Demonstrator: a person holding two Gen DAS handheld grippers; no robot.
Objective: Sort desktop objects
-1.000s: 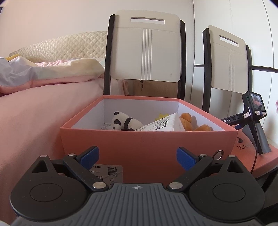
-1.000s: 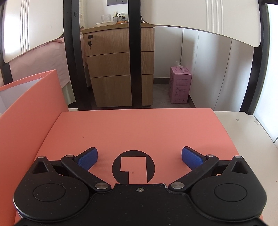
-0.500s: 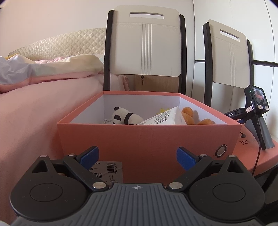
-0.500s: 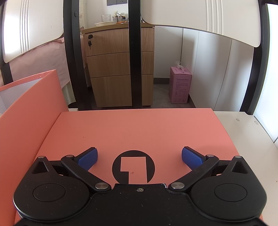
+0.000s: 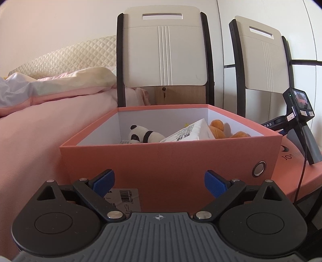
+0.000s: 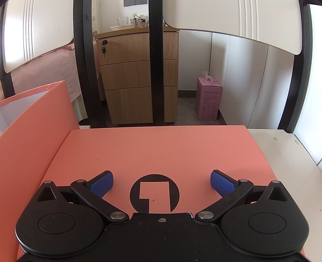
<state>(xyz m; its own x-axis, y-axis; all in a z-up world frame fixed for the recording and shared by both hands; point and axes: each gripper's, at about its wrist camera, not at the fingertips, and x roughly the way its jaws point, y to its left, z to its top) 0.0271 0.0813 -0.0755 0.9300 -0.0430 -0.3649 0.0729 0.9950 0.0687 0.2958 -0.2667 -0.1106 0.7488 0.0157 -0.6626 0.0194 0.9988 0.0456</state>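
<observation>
Coral cardboard box [image 5: 171, 161] ahead of the wide-open, empty left tool [image 5: 159, 182]; right tool [image 6: 161, 182], equally spread and empty, should grip the flat coral lid [image 6: 157, 149] squarely.

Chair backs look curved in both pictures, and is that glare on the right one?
Left wrist view: fisheye bending bows the chair frame and wall lines; the toys cast shadows inside the box, and the corners go dark. Right wrist view: the chair back is washed out by bright light, the lid is evenly lit, and the gripper up close stays sharp.
</observation>
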